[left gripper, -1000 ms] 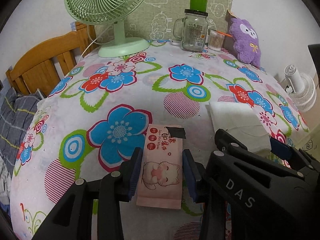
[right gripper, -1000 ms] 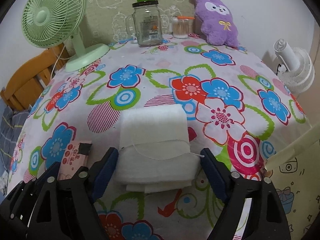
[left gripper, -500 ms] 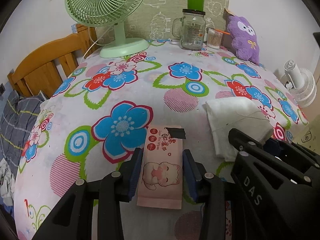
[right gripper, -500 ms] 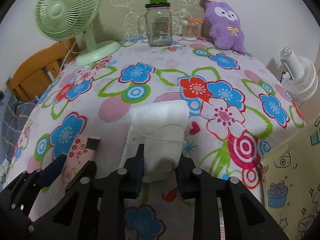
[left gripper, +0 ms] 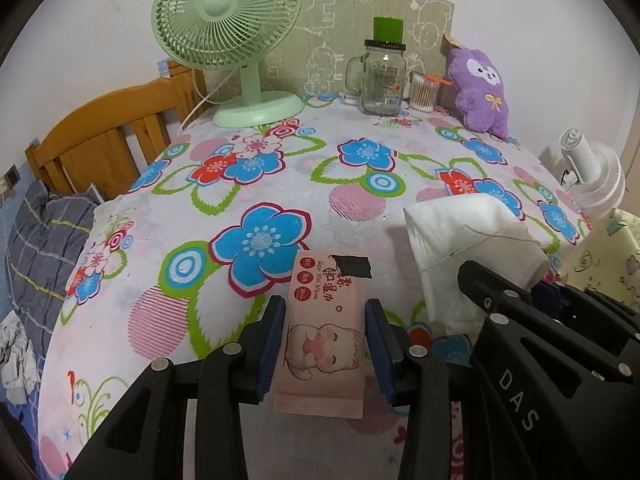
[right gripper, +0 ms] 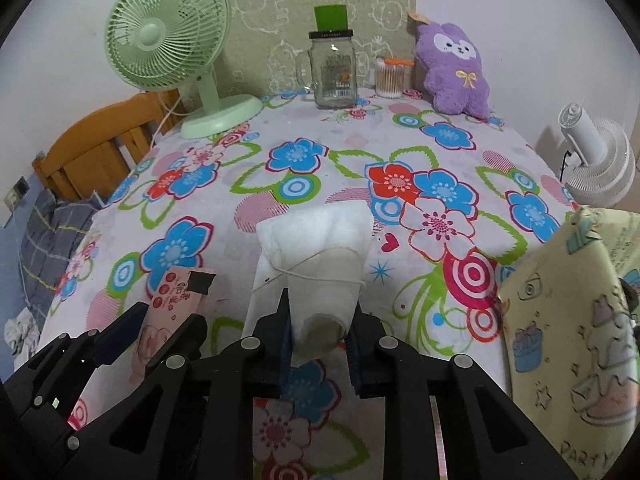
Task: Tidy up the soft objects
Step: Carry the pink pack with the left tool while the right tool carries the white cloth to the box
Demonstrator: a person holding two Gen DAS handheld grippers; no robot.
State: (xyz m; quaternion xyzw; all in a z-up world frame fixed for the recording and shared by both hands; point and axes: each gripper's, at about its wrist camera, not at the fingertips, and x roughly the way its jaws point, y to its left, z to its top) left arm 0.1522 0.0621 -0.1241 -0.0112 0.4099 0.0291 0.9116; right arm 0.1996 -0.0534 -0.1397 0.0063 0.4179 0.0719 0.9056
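Note:
A pink wet-wipes pack (left gripper: 325, 332) with a cat picture sits between the blue pads of my left gripper (left gripper: 325, 322), which is shut on it just above the flowered tablecloth (left gripper: 280, 168). My right gripper (right gripper: 320, 320) is shut on a folded white cloth bundle (right gripper: 316, 256) tied with thin string, squeezing its near end; the far end droops toward the table. Each gripper shows in the other's view: the right gripper's black body (left gripper: 540, 352) with the white cloth (left gripper: 468, 236), and the left one with the pink pack (right gripper: 172, 308). A purple plush toy (right gripper: 454, 68) sits at the back right.
At the back stand a green desk fan (left gripper: 228, 28), a glass mug jar (left gripper: 382, 76) with a green cap, and a cotton-swab tub (left gripper: 424, 92). A yellow patterned gift bag (right gripper: 572, 320) stands at the right edge. A white fan (right gripper: 596, 160) and a wooden headboard (left gripper: 104, 136) flank the table.
My right gripper closed from wide open onto the white cloth bundle, squeezing it narrow, and lifted it. Both grippers have pulled back and up a little, the pink pack staying gripped.

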